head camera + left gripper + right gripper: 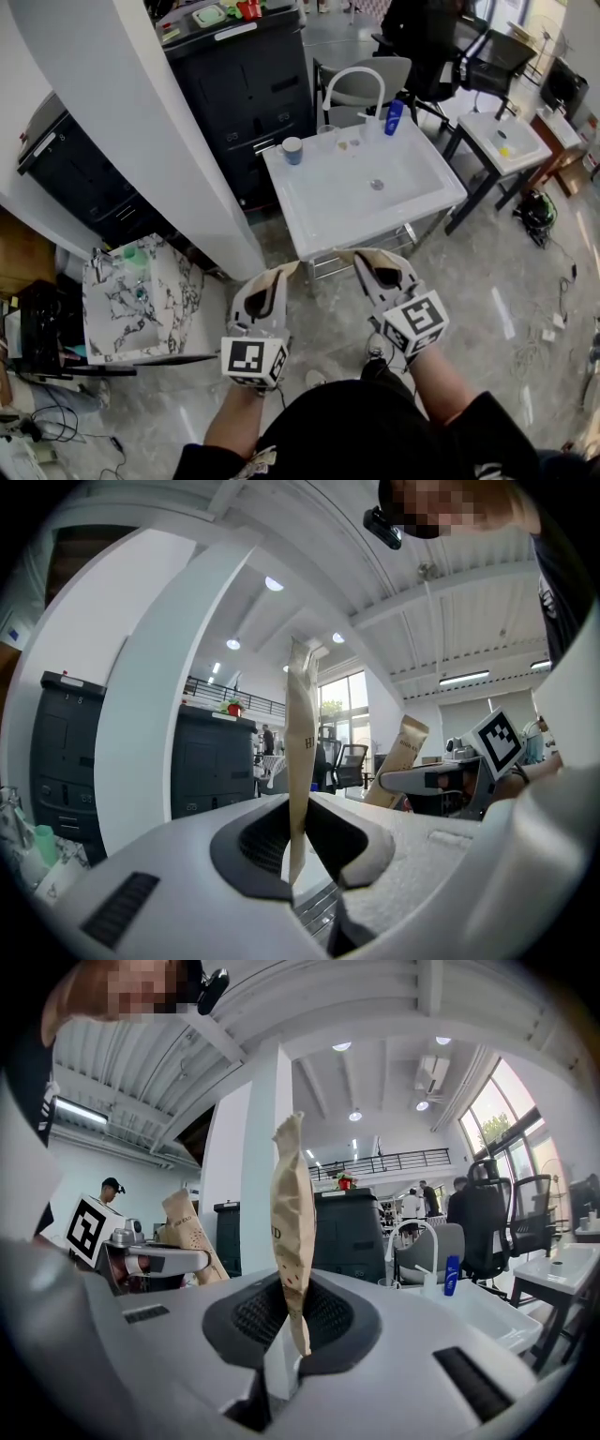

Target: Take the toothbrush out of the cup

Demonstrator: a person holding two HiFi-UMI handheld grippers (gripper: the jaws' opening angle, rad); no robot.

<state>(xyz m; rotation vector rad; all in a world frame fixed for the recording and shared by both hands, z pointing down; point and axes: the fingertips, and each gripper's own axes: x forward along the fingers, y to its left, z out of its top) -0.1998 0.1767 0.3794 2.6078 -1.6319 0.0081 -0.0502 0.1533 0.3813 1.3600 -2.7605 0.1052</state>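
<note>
Office floor (pixel 511 281), left gripper (pixel 302 853) clamping one paper packet (pixel 300 733), right gripper (pixel 289 1340) clamping a second paper packet (pixel 292 1208)

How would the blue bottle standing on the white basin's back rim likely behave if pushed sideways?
The blue bottle stands upright and looks tall for its narrow base, so a high push would probably tip it. The rim of the basin looks smooth, so a low push might slide it. Whether it is full cannot be told.

**Open-plan office fitted with washbasin stands.**
Ahead of the right gripper (pixel 364 256) stands a white basin counter (pixel 319 202) with office chairs (pixel 375 80) behind it; beyond the left gripper (pixel 287 268) rise a white column (pixel 141 112) and black cabinets (pixel 244 84), under ceiling lights (pixel 341 1046).
</note>
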